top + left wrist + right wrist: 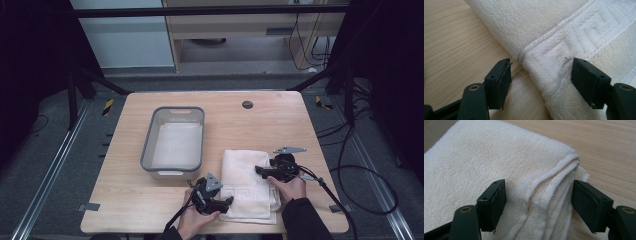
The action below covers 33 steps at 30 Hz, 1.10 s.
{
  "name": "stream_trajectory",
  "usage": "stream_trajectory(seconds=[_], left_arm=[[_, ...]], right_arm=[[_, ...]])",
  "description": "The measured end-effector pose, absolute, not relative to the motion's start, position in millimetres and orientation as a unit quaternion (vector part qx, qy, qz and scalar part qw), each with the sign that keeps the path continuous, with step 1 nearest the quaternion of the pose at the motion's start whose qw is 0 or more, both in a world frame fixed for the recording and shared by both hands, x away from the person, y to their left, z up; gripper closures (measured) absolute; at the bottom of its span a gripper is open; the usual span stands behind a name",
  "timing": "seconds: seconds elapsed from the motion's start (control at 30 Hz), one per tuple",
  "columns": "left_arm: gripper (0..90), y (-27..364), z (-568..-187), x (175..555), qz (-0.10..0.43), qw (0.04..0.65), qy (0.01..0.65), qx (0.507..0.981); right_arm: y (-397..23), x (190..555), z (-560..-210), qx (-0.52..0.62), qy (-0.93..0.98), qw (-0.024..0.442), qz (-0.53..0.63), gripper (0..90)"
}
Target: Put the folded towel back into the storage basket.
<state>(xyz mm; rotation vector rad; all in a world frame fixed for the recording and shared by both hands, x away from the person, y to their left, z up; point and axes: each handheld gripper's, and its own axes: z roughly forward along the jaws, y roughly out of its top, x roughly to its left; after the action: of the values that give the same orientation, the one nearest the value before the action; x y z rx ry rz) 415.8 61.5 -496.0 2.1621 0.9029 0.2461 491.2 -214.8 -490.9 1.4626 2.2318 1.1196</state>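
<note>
A folded cream terry towel (248, 184) lay at the near right of the wooden surface (270, 125), its long axis running from the person toward the far edge, the Greek-key woven border at its near end. The left tongs (228, 201) stood wide open astride the towel's near left corner, while the right tongs (259, 170) straddled its stacked right-hand edges, jaws apart and not pressing. Farther off to the left sat a grey plastic basin (174, 142), rectangular with rounded corners.

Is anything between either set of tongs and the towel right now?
Nothing visible. The left tongs straddle the towel's patterned border edge, and the right tongs straddle its layered corner, both open with no other thing in between.
</note>
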Motion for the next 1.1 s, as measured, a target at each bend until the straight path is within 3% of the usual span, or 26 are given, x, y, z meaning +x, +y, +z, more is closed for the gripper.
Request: stream_trajectory(seconds=[0.27, 0.7, 0.97, 1.1], left_arm=[[39.4, 60, -496, 420, 0.073, 0.383, 0.353, 0.851], [60.9, 59, -495, 421, 0.031, 0.388, 0.353, 0.851], [73.8, 59, -494, 419, 0.035, 0.392, 0.35, 0.85], [75.9, 60, -493, 418, 0.036, 0.398, 0.351, 0.847]], right_arm=[[-215, 493, -492, 0.506, 0.766, 0.104, 0.384, 36.8], [-216, 493, -488, 0.508, 0.764, 0.064, 0.393, 64.2], [-217, 490, -484, 0.502, 0.761, 0.065, 0.406, 68.7], [-218, 489, -479, 0.498, 0.76, 0.067, 0.412, 69.3]])
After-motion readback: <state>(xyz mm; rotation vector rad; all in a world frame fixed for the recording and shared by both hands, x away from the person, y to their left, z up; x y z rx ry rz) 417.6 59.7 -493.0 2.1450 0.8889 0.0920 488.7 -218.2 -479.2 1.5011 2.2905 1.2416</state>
